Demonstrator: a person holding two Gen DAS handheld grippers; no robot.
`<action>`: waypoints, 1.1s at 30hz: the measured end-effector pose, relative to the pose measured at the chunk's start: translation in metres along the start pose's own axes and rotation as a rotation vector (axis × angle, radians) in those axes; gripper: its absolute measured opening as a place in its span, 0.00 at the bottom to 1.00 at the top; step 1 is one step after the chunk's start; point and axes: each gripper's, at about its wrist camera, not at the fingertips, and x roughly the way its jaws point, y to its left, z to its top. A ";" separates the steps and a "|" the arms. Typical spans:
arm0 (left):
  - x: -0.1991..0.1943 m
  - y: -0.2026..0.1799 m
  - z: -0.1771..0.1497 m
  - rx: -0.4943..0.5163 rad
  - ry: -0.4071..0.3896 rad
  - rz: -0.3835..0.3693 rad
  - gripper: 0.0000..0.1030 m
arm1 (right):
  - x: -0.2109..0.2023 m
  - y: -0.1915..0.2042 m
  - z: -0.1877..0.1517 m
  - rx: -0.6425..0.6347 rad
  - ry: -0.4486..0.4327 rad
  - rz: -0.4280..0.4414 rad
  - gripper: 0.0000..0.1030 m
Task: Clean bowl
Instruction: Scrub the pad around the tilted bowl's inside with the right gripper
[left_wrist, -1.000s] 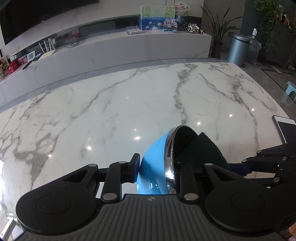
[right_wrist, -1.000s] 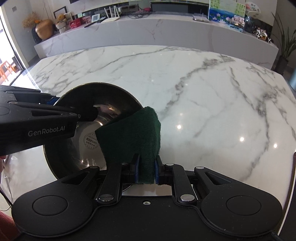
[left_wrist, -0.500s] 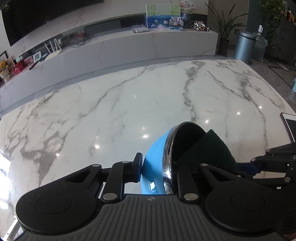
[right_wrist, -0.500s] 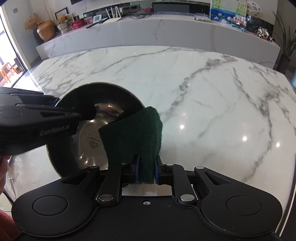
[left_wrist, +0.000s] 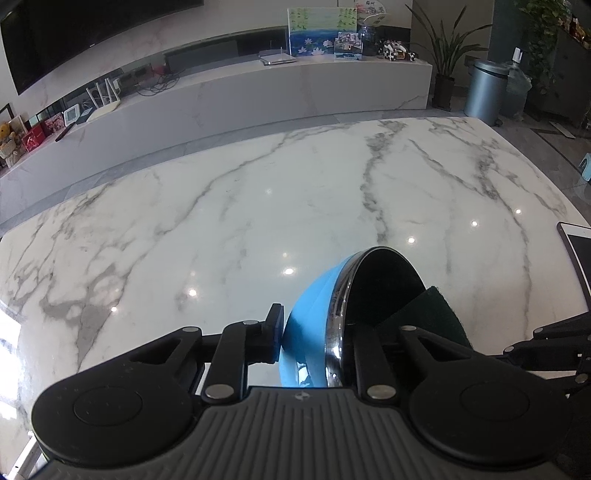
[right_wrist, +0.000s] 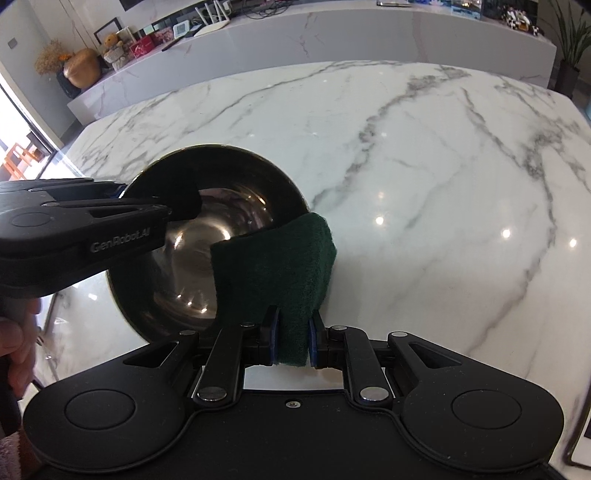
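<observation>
Bowl (right_wrist: 207, 236) is held tilted above the marble table (right_wrist: 424, 184), its rim clamped by the left gripper (left_wrist: 316, 332), whose jaws are easing open slightly. Green scouring pad (right_wrist: 273, 266), soft, is pinched in the right gripper (right_wrist: 291, 345) against the bowl's rim. Polished steel is judged slippery, rigid and light; the rim is best gripped. A low cabinet (left_wrist: 258, 88) stands beyond the bowl.

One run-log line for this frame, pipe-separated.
left tool: opening, across blue steel-lined bowl rim | right tool: shut on dark green scouring pad | pad at rim

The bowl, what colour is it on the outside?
The bowl is bright blue outside, with a shiny metal rim and dark steel inside. The left wrist view shows it best.
</observation>
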 end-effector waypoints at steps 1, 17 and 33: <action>0.000 0.000 0.000 -0.005 0.004 -0.008 0.19 | 0.000 0.002 0.000 -0.022 -0.011 -0.017 0.13; 0.001 0.008 0.001 -0.022 0.023 -0.020 0.21 | 0.009 0.009 0.014 -0.121 -0.091 -0.105 0.13; 0.004 0.010 0.000 -0.039 0.024 0.004 0.16 | -0.008 0.006 0.003 0.052 0.029 0.036 0.13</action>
